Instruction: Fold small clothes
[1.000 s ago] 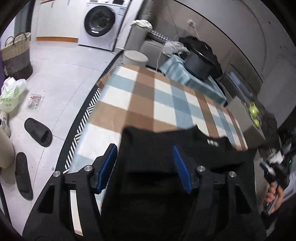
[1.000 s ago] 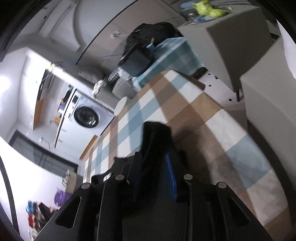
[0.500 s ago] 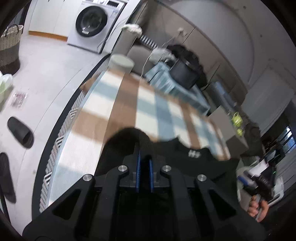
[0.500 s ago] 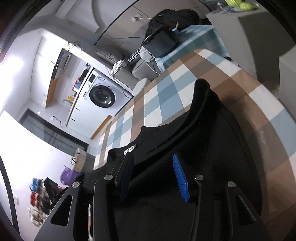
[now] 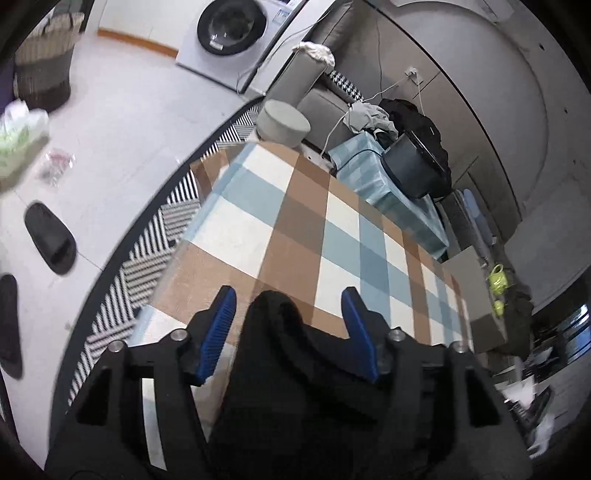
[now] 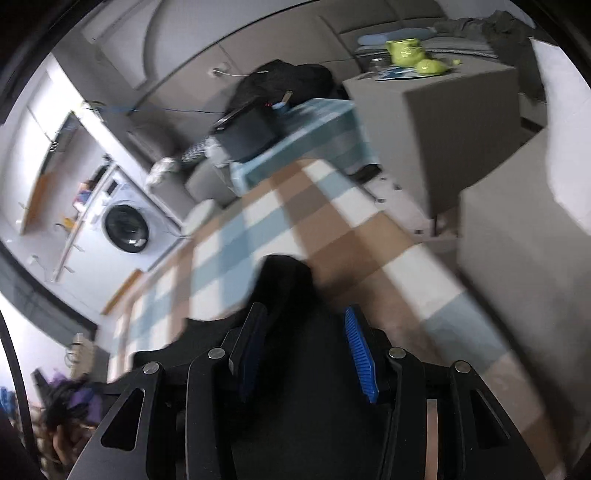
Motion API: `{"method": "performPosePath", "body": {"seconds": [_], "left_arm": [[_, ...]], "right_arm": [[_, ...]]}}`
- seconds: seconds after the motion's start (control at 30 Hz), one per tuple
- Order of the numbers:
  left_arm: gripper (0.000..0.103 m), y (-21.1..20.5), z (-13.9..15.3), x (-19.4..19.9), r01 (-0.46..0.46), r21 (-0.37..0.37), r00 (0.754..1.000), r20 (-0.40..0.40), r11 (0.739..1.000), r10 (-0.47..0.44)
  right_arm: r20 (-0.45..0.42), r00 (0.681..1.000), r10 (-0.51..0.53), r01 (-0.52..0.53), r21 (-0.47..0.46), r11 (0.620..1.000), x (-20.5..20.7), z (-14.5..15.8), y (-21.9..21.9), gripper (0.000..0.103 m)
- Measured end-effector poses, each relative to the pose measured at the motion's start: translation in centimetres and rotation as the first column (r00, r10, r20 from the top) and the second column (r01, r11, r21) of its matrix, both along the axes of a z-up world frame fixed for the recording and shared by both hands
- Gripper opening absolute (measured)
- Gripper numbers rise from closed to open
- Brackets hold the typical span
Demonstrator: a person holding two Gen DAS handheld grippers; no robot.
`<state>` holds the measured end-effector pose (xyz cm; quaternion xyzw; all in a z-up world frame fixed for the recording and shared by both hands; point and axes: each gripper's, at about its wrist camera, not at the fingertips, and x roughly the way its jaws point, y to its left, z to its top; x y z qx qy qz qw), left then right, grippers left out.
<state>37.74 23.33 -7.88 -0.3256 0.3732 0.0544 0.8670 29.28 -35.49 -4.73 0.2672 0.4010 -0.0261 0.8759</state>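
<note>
Checked in brown, blue and white, the tablecloth (image 5: 295, 236) covers a long table with a washing machine (image 5: 231, 29) against the far wall. On its near end lies the black garment (image 5: 295, 369), bunched into a raised fold. The left gripper (image 5: 288, 325) has just been opening; the fold stands untouched between its pads. The right gripper (image 6: 306, 343) looks parted too, though blur hides any contact.

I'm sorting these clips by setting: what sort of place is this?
Most likely a home living or laundry area: a washing machine by the wall, a grey sofa, and a table with a checked cloth.
</note>
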Motion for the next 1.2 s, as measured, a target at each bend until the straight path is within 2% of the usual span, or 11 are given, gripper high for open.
{"method": "performPosePath", "body": {"seconds": [0.13,0.23,0.27,0.33,0.53,0.63,0.73,0.8,0.87,0.97,1.2], "left_arm": [[0.059,-0.7,1.0,-1.6,0.014,0.041,1.000,0.018,0.999,-0.014],[0.059,-1.3,1.2,-2.5,0.023,0.043,1.000,0.008,0.999,-0.023],[0.059,-1.5,1.2,-2.8,0.024,0.039,1.000,0.003,0.999,-0.024],[0.059,-1.9,1.1,-3.4,0.025,0.040,1.000,-0.005,0.999,-0.025],[0.059,-2.8,0.7,-4.4,0.033,0.050,0.999,-0.029,0.998,-0.032],[0.059,-3.1,0.8,-4.6,0.040,0.056,0.999,-0.032,0.998,-0.038],[0.059,-3.1,1.1,-4.9,0.040,0.058,0.999,-0.029,0.998,-0.038],[0.059,-3.0,1.1,-5.2,0.034,0.060,0.999,-0.028,0.998,-0.032],[0.059,-2.9,1.1,-5.4,0.032,0.058,0.999,-0.027,0.998,-0.030],[0.059,-2.8,0.7,-5.2,0.035,0.048,0.999,-0.036,0.998,-0.033],[0.059,-4.2,0.2,-4.6,0.073,0.059,0.996,-0.052,0.996,-0.070]], "right_arm": [[0.016,0.994,0.108,-0.109,0.178,0.978,1.0,-0.4,-0.3,0.045],[0.004,0.986,0.166,-0.161,0.247,0.955,2.6,-1.1,1.2,0.045],[0.006,0.984,0.178,-0.173,0.262,0.949,3.2,-1.3,1.6,0.045],[-0.032,0.981,0.191,-0.179,0.231,0.956,4.4,-1.7,2.9,0.045],[-0.113,0.968,0.223,-0.183,0.288,0.940,6.9,-3.4,5.1,0.045],[-0.098,0.975,0.201,-0.162,0.310,0.937,8.8,-3.6,5.6,0.041],[0.023,0.990,0.140,-0.137,0.410,0.902,10.2,-2.8,4.8,0.041],[0.026,0.995,0.100,-0.103,0.341,0.934,10.1,-1.3,4.1,0.041],[0.068,0.990,0.123,-0.138,0.303,0.943,9.4,0.2,3.8,0.043],[0.065,0.987,0.149,-0.159,0.188,0.969,7.5,1.7,3.5,0.044],[-0.047,0.982,0.183,-0.181,0.054,0.982,5.8,0.0,3.1,0.045]]}}
